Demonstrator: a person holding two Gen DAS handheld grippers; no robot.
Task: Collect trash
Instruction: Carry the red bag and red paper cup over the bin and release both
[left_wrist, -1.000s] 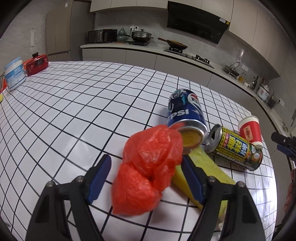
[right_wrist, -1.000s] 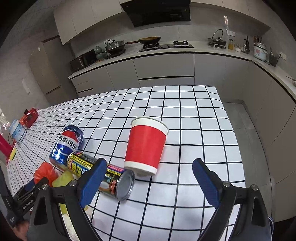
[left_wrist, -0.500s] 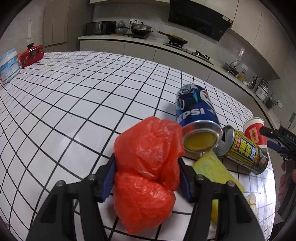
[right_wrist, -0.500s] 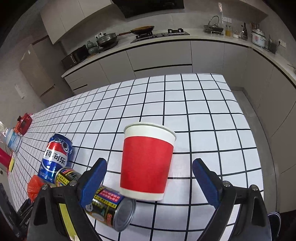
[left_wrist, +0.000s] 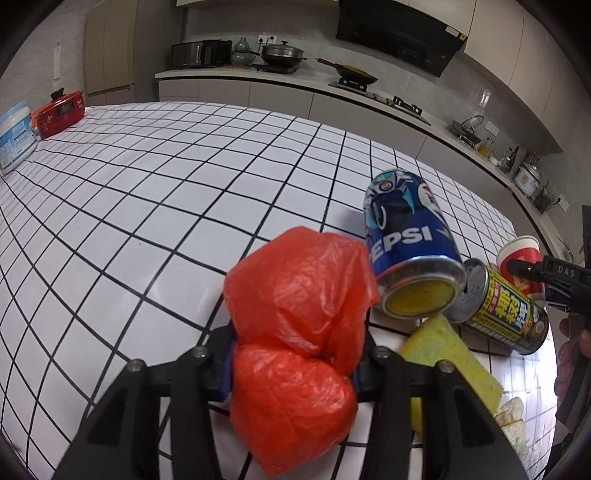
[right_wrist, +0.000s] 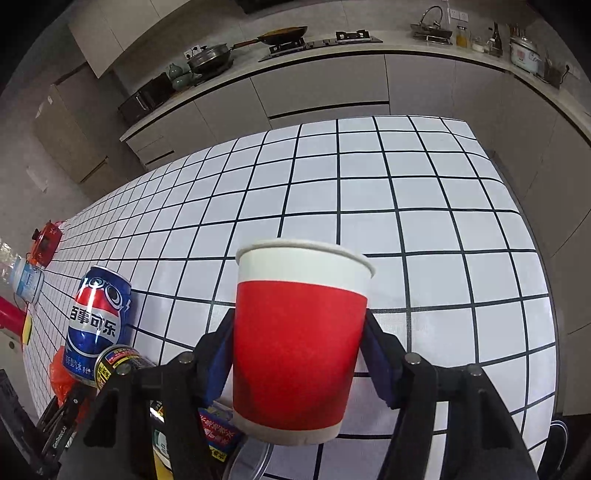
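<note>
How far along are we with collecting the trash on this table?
Nothing looks collected yet. In hand: the left hand-held gripper is closing on the red plastic bag, and the right hand-held gripper is closing around the red paper cup. Left on the table: the Pepsi can, the yellow can and the yellow sponge.

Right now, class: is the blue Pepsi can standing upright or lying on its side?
On its side. The Pepsi can lies along the checked table, its round end facing the left wrist camera, beside the yellow can.
</note>
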